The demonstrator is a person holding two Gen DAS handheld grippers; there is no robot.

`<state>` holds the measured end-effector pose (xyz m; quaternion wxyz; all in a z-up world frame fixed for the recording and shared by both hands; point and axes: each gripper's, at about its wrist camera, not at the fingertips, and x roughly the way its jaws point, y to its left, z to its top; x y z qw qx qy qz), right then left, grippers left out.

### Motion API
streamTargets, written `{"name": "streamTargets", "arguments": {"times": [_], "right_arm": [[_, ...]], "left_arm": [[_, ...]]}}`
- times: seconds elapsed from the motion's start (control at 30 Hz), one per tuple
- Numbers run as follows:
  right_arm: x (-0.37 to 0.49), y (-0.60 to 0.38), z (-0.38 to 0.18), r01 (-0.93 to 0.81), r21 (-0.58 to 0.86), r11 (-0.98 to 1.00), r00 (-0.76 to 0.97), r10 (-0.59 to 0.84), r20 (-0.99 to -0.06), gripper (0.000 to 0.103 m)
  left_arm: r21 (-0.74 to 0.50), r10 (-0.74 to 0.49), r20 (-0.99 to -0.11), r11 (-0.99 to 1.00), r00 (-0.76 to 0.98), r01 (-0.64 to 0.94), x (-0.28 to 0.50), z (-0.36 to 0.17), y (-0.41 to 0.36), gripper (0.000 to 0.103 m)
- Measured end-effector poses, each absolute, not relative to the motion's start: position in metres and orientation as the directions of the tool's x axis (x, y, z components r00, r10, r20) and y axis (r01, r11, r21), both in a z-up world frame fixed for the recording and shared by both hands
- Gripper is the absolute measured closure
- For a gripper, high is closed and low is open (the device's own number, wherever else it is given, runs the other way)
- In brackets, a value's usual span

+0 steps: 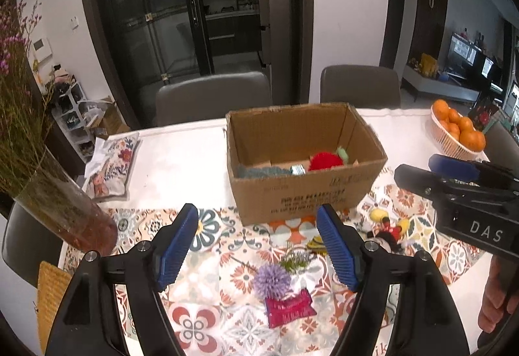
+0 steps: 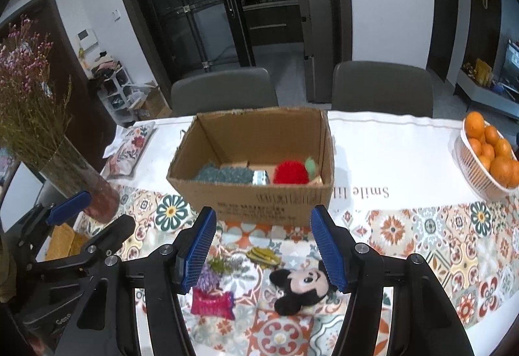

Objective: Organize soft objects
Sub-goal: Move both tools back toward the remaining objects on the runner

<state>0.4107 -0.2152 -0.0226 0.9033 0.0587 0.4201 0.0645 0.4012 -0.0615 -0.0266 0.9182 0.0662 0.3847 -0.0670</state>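
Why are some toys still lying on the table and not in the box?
They look left out. The mouse doll, purple flower, pink pouch and a yellow-green piece lie scattered on the tablecloth in front of the box, while a red pom-pom and a teal one are already inside.

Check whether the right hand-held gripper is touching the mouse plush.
Cannot tell. In the right wrist view the right hand-held gripper stands open over the mouse plush, and one pad overlaps its ear without showing contact or gap.

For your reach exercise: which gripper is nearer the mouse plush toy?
Right. The right gripper hangs just above the mouse plush toy, jaws open. The left gripper hovers beside it, over the purple flower.
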Motion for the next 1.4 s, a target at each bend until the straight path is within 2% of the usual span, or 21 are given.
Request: {"name": "streamTargets", "arguments": {"times": [0.2,0.5,0.97,1.4], "right_arm": [[0.400,-0.219,-0.037,-0.038,0.198,0.979,0.623,0.178,-0.761,0.041],[0.405,-0.211,-0.069,-0.078,0.164,0.983,0.544,0.180,-0.820,0.041],[0.432,-0.190,-0.135,-0.262,0.104,0.960,0.367,0.198,-0.909,0.041],[0.453,-0.173,-0.177,-0.426,0.017,0.905,0.250,0.136,-0.959,0.041]], "left_arm": [[0.045,-0.091,-0.748,0.982,0.657,0.186,0.391,-0.047,-0.060,0.028],[0.033,-0.083,-0.799,0.983,0.596,0.182,0.390,-0.077,-0.053,0.028],[0.029,-0.077,-0.875,0.977,0.479,0.210,0.395,-0.141,-0.054,0.028],[0.027,-0.076,-0.909,0.970,0.410,0.240,0.405,-0.179,-0.052,0.028]]}}
